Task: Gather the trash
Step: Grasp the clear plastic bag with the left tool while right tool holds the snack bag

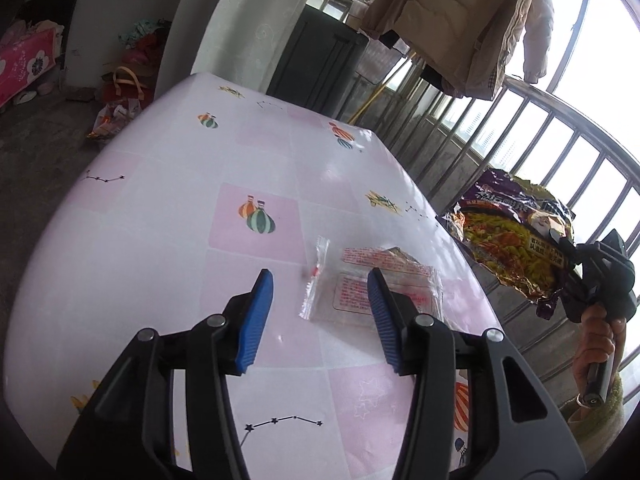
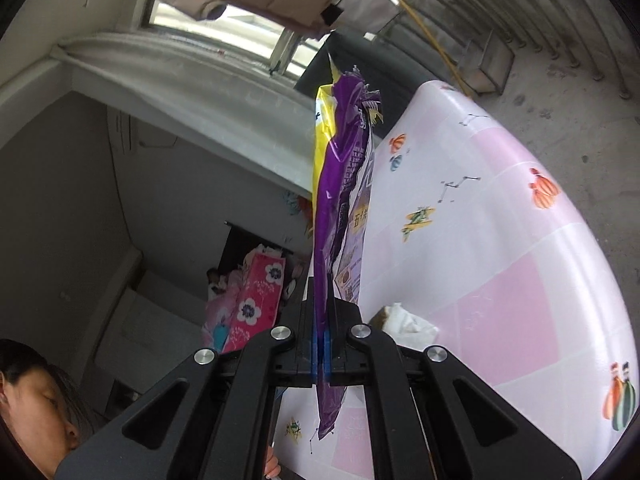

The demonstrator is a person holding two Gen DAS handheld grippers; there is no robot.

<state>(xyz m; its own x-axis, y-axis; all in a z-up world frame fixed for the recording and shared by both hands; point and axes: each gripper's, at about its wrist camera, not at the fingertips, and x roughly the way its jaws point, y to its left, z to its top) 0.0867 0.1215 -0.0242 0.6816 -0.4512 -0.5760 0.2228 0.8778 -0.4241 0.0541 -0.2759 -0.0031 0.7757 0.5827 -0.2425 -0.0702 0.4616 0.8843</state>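
Right wrist view: right tool clamped on purple wrapper; left tool half-open, empty.

Pink-checked table with clear printed sachet and thin clear wrapper.

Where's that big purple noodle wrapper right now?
The purple noodle wrapper is off the table, pinched in the right gripper. In the left wrist view it hangs past the table's right edge, before the window bars.
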